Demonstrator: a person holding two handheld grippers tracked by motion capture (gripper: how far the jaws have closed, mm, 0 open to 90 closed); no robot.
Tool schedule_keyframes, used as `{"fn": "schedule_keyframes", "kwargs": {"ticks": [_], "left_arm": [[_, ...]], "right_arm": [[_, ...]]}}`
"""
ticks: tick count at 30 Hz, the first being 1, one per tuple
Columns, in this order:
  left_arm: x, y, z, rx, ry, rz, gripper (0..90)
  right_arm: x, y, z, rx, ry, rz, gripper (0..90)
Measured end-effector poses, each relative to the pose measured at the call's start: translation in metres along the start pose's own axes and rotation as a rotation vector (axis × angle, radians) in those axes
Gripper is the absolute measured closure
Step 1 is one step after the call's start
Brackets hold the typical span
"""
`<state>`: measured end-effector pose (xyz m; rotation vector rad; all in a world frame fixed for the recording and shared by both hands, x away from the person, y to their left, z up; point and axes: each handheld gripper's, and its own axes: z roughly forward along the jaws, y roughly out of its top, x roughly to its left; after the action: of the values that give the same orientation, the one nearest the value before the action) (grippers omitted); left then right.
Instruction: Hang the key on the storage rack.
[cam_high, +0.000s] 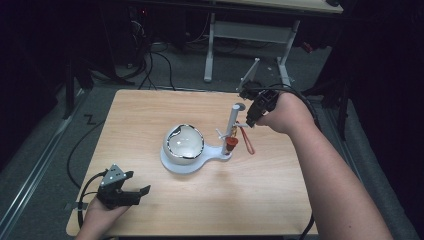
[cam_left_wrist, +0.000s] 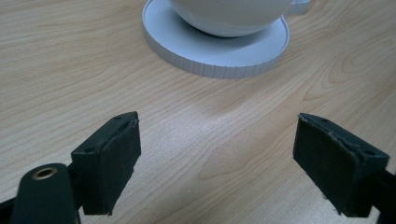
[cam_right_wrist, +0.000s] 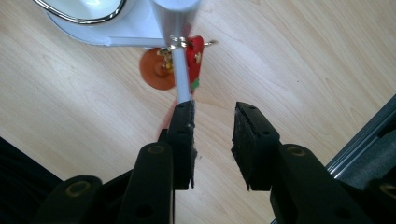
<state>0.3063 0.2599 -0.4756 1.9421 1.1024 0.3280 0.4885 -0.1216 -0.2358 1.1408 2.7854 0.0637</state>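
A white stand (cam_high: 186, 165) sits mid-table with a chrome-rimmed white bowl (cam_high: 184, 141) on its round base and an upright post (cam_high: 233, 122) at its right. A red and orange charm (cam_high: 230, 145) with a red loop (cam_high: 246, 140) hangs from the post's thin peg (cam_right_wrist: 181, 79). My right gripper (cam_high: 248, 120) hovers just right of the post, open. In the right gripper view its gap (cam_right_wrist: 214, 140) is empty and the peg's tip meets one pad; the charm (cam_right_wrist: 195, 53) hangs beyond. My left gripper (cam_high: 142, 195) rests open at the front left, facing the stand's base (cam_left_wrist: 215, 60).
The wooden table's right edge runs close beside the right gripper, with a metal rail (cam_right_wrist: 369, 135) below it. Behind the table stands another desk with white legs (cam_high: 210, 45), and cables (cam_high: 150, 65) lie on the grey floor.
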Motion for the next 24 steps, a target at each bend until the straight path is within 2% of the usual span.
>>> {"fn": "schedule_keyframes", "kwargs": {"ticks": [2, 8, 12, 17, 24], "left_arm": [[0.0, 0.0, 0.0, -0.001, -0.001, 0.0, 15.9], [-0.001, 0.001, 0.002, 0.001, -0.009, 0.007, 15.9], [-0.005, 0.001, 0.004, 0.013, -0.01, 0.017, 16.0], [-0.006, 0.002, 0.003, 0.011, -0.007, 0.026, 16.0], [-0.003, 0.001, 0.002, 0.004, -0.005, 0.008, 16.0]], "right_arm": [[-0.001, -0.002, -0.002, -0.006, -0.014, 0.007, 66.9], [-0.006, -0.017, 0.0, -0.073, -0.046, 0.042, 61.6], [-0.012, -0.035, 0.01, -0.096, -0.047, 0.082, 58.7], [-0.02, -0.05, 0.017, -0.099, -0.049, 0.12, 56.3], [-0.022, -0.071, 0.026, -0.12, -0.042, 0.15, 53.4]]}}
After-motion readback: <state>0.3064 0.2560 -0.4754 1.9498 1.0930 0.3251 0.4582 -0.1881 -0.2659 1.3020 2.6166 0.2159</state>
